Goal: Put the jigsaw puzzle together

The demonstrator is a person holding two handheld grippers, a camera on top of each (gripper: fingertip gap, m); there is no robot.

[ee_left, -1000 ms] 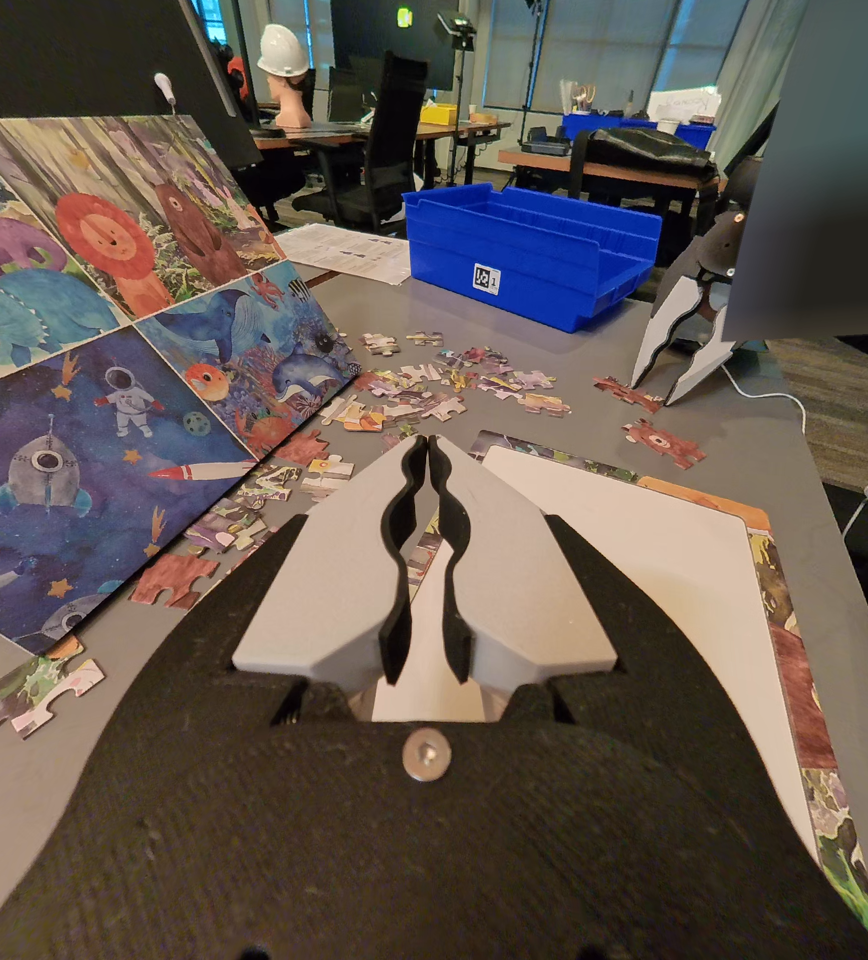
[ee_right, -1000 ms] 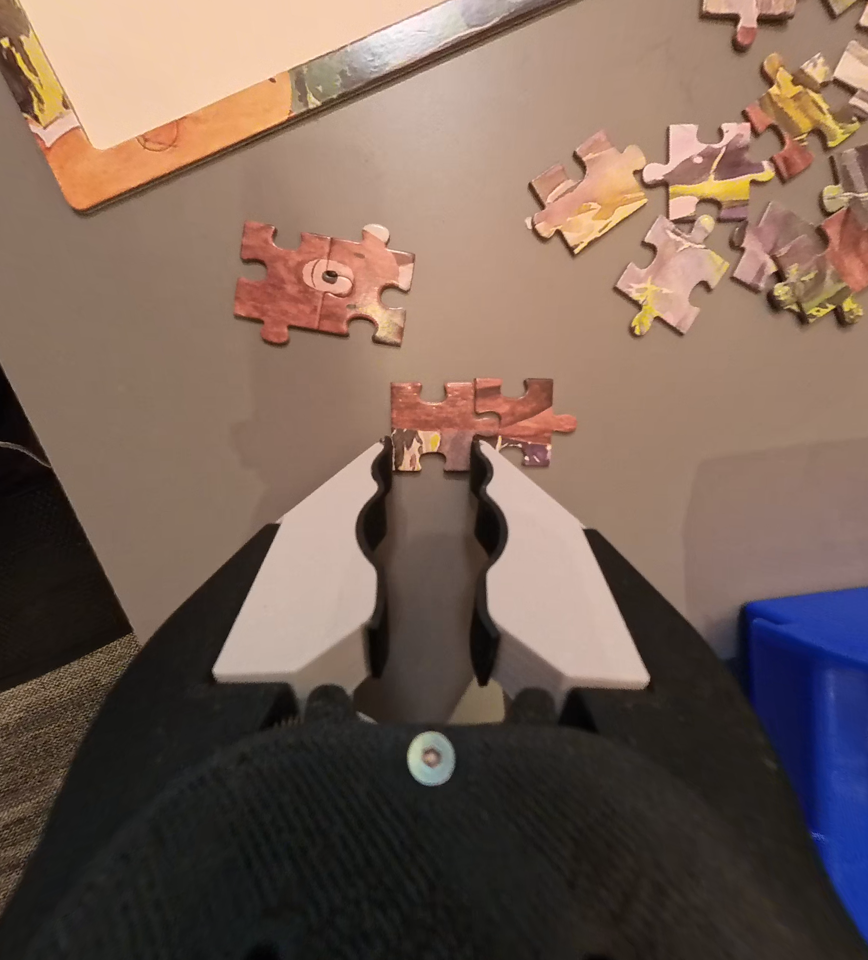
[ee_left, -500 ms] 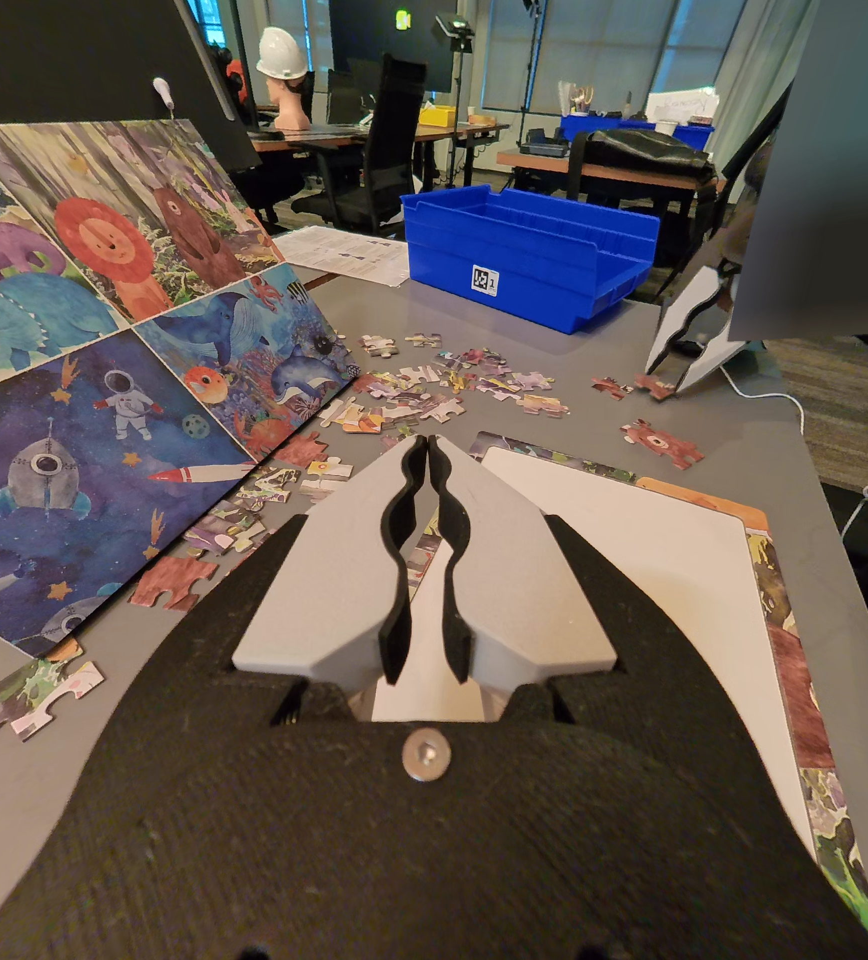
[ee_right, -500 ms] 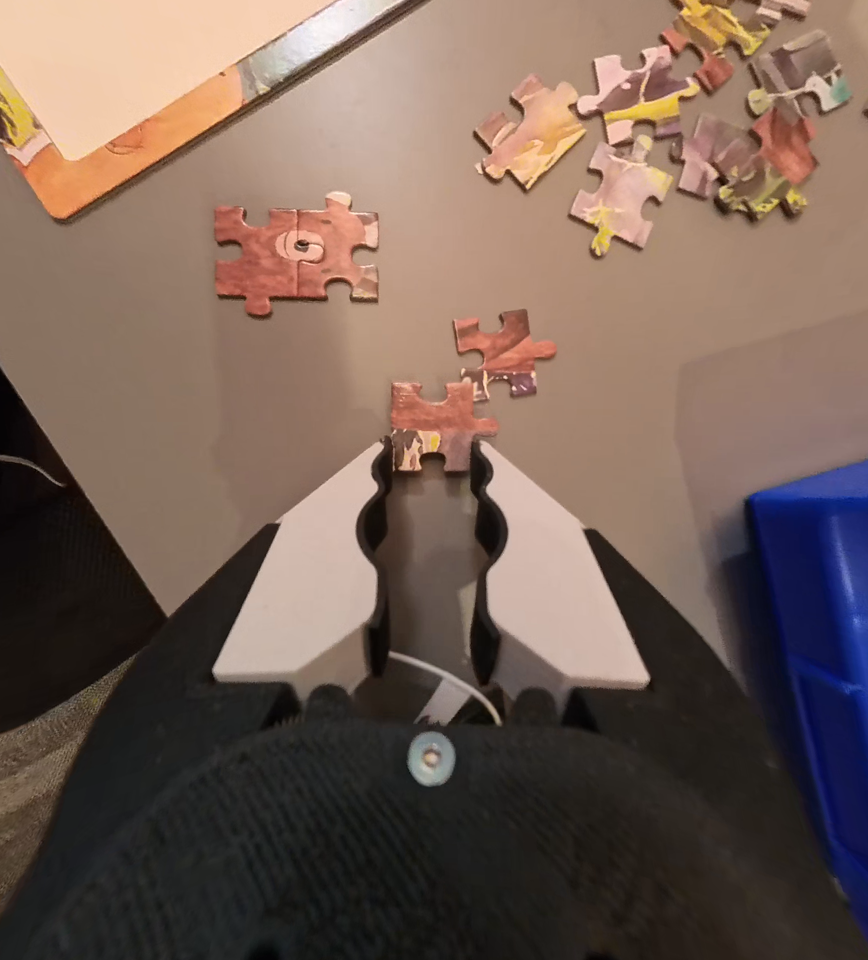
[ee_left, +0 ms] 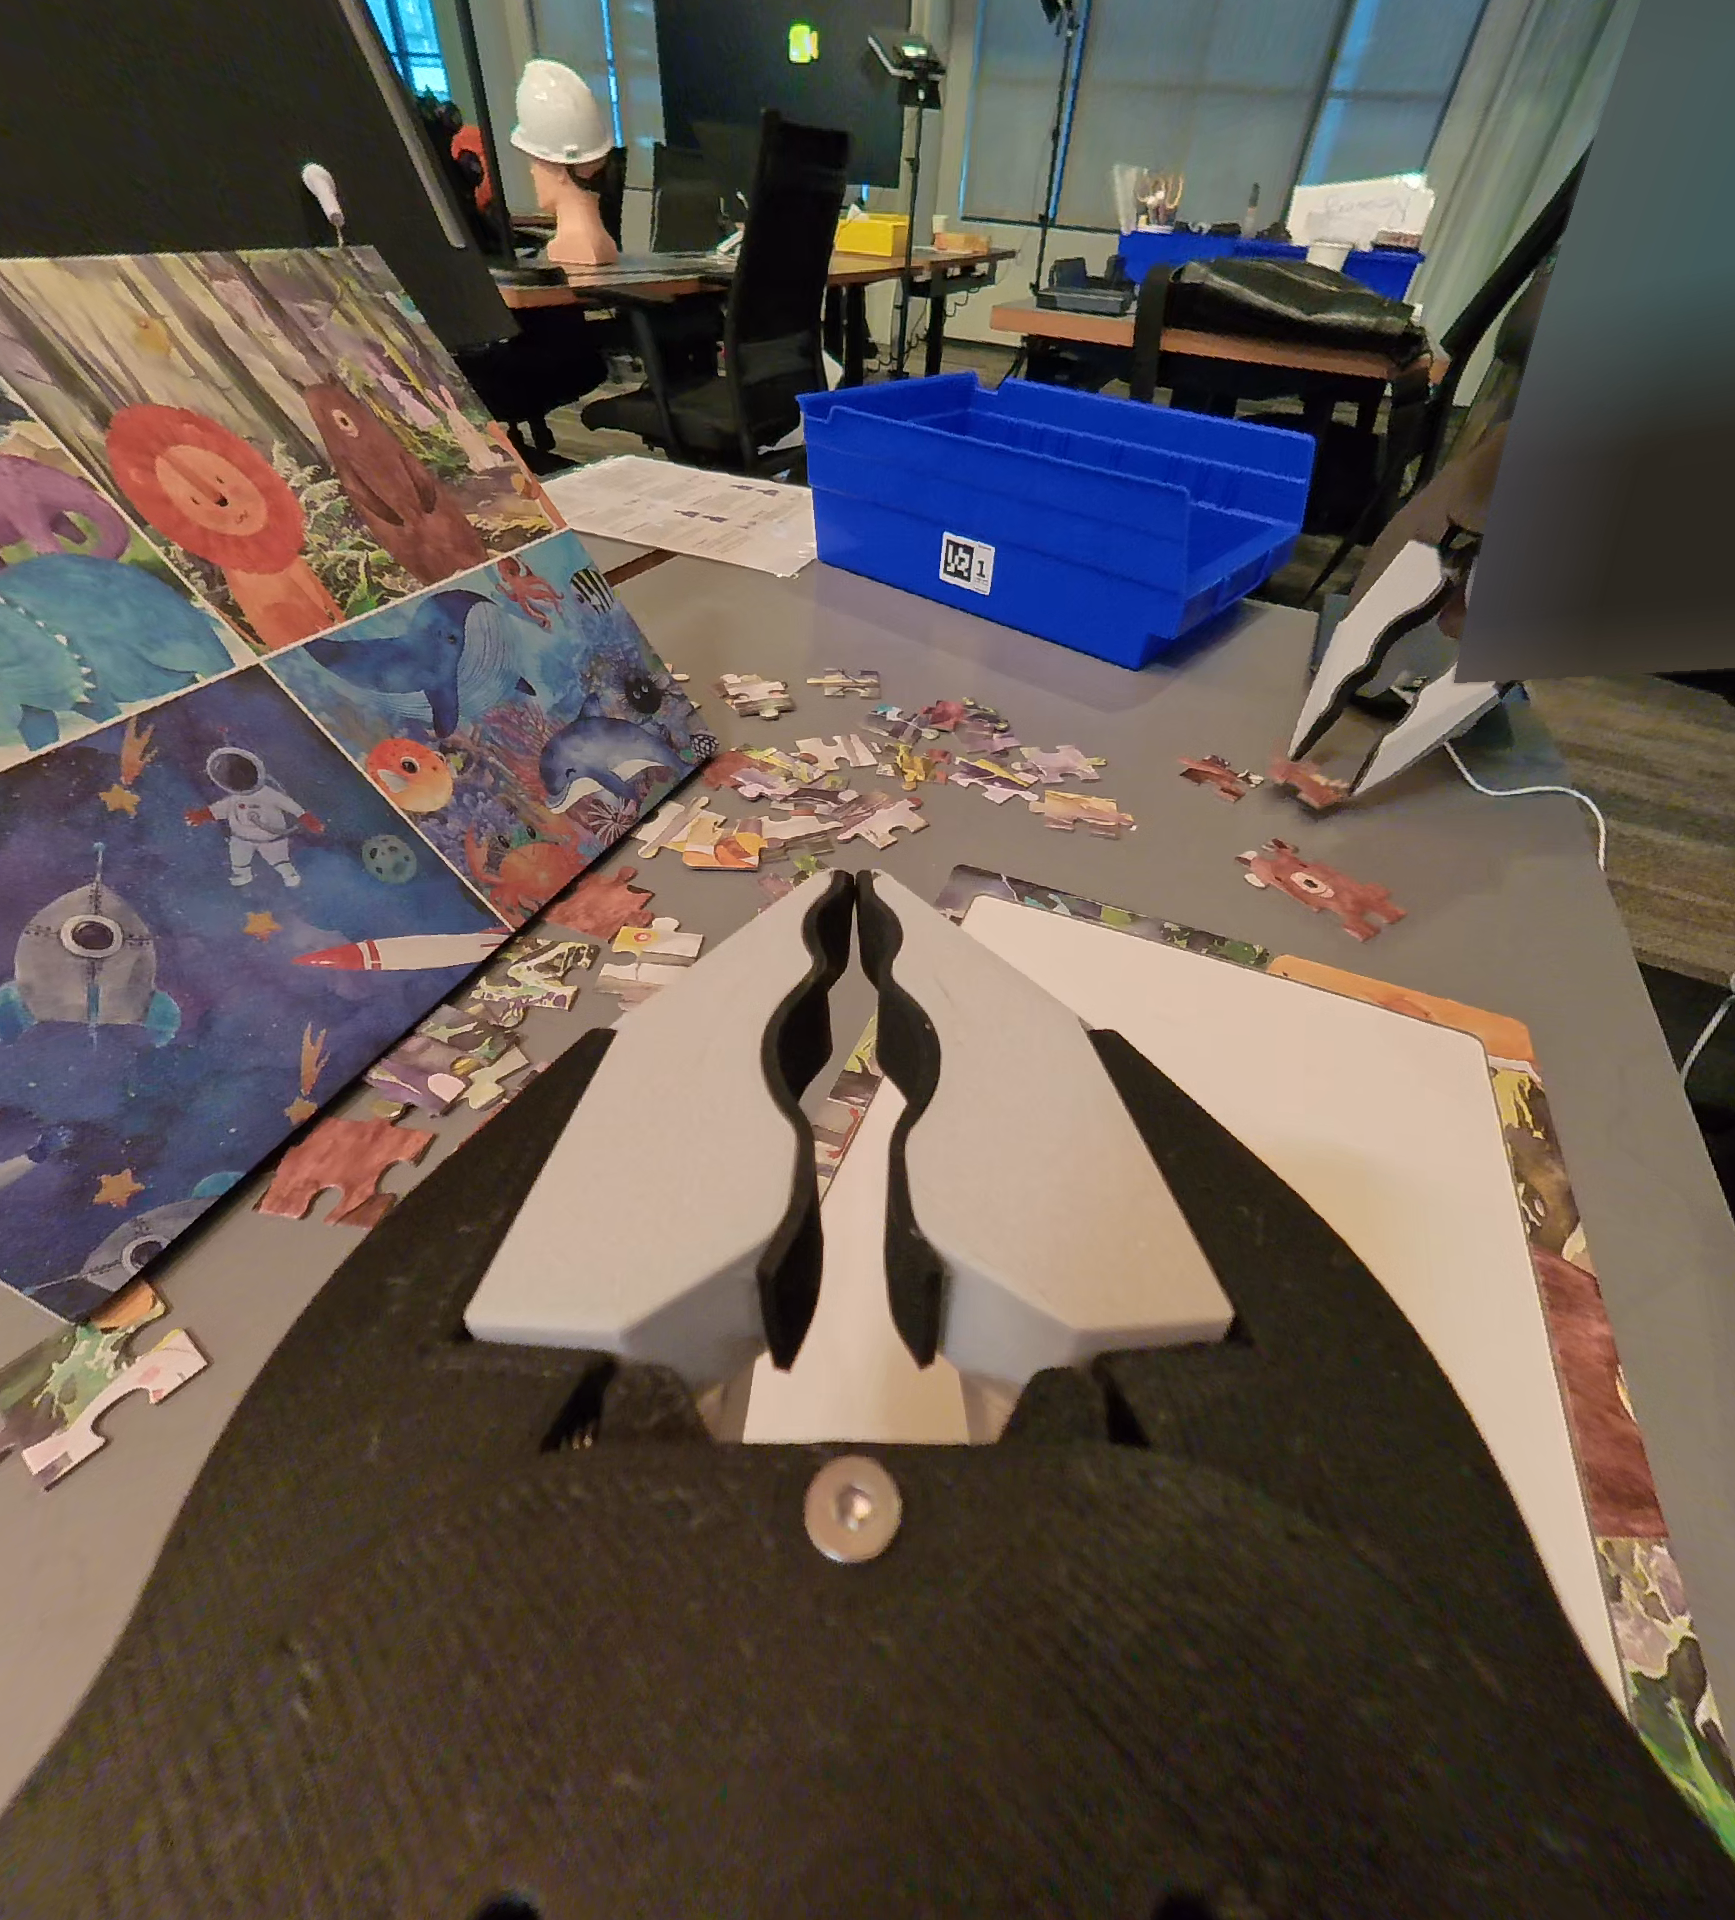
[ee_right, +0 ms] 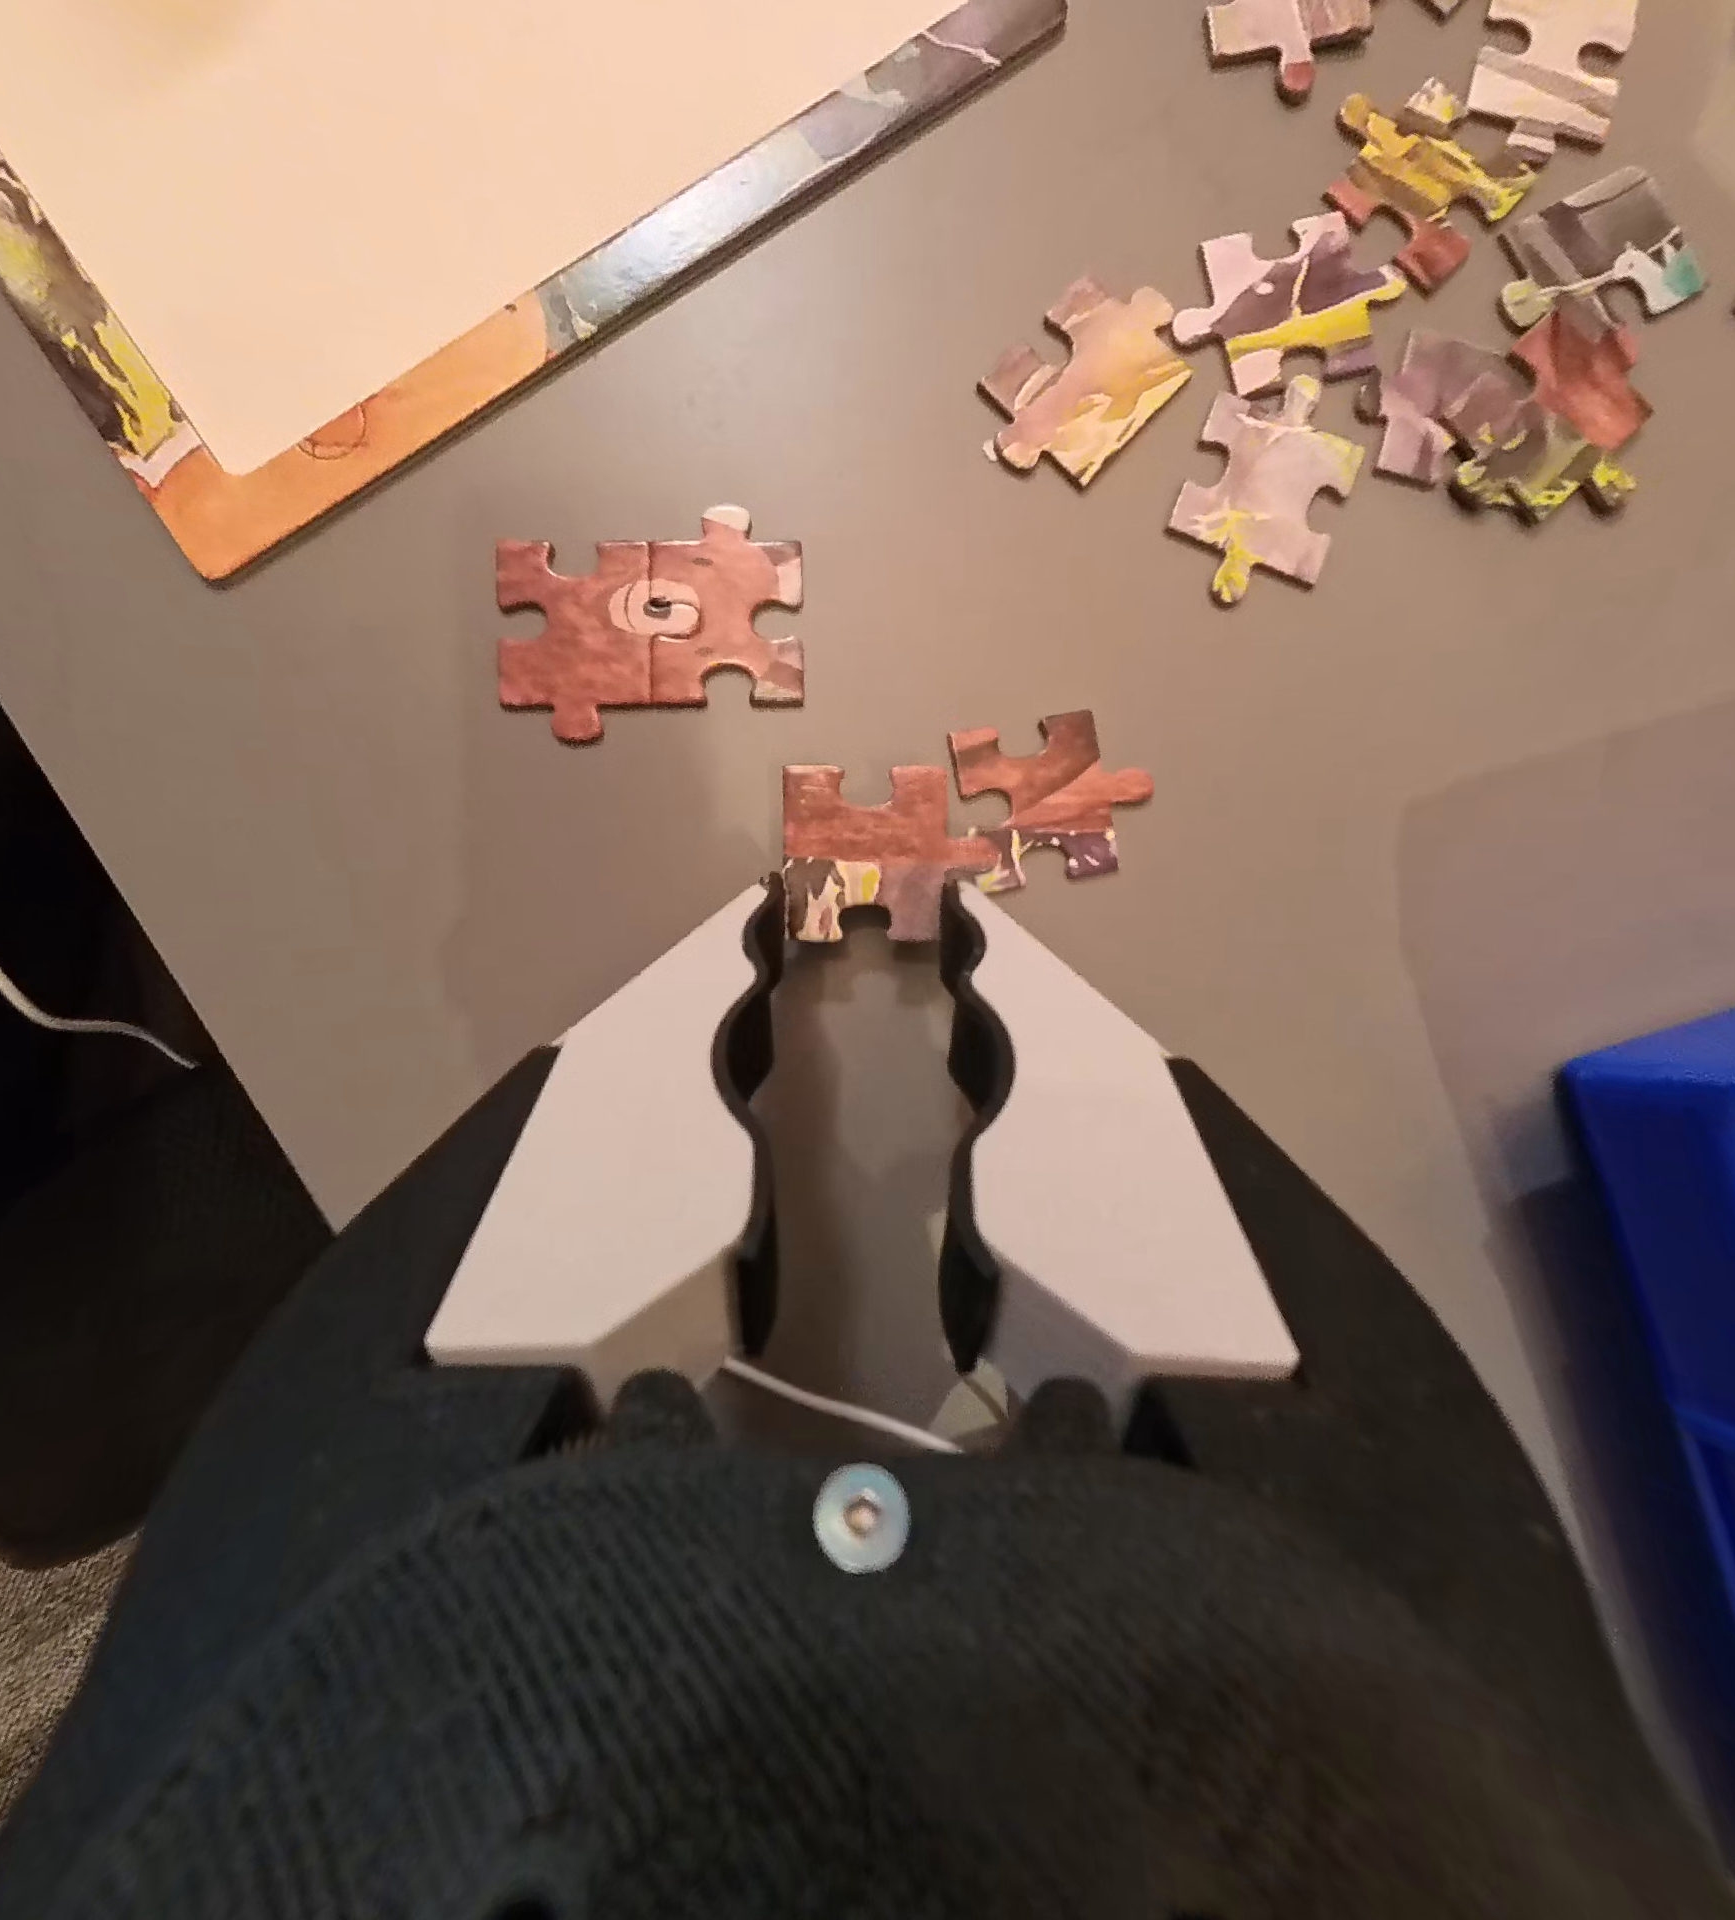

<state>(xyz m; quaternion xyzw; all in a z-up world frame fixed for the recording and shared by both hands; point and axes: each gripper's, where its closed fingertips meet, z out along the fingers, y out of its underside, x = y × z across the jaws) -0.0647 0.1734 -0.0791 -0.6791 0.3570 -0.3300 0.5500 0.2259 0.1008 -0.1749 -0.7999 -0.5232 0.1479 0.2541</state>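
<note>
My right gripper (ee_right: 863, 902) is shut on a brown puzzle piece (ee_right: 873, 847) and holds it just over the grey table, its right tab over a second brown piece (ee_right: 1045, 795) lying there. A joined pair of brown pieces with an eye (ee_right: 650, 623) lies to the left. The puzzle frame board (ee_right: 343, 197) with its white middle is at upper left. My left gripper (ee_left: 855, 883) is shut and empty, hovering over the board's (ee_left: 1258, 1091) near left corner. In the left wrist view the right gripper (ee_left: 1336, 764) is at far right, holding the piece (ee_left: 1310, 781).
Several loose pieces (ee_left: 894, 769) lie in the table's middle, others (ee_left: 489, 1029) by a propped picture sheet (ee_left: 167, 727) on the left. A blue bin (ee_left: 1039, 499) stands at the back; its corner (ee_right: 1715, 1351) is right of my right gripper. The table edge (ee_right: 115, 852) is to the left.
My right gripper lifted its brown piece away from the second brown piece, splitting them, then came back down beside it. The left gripper has not moved.
</note>
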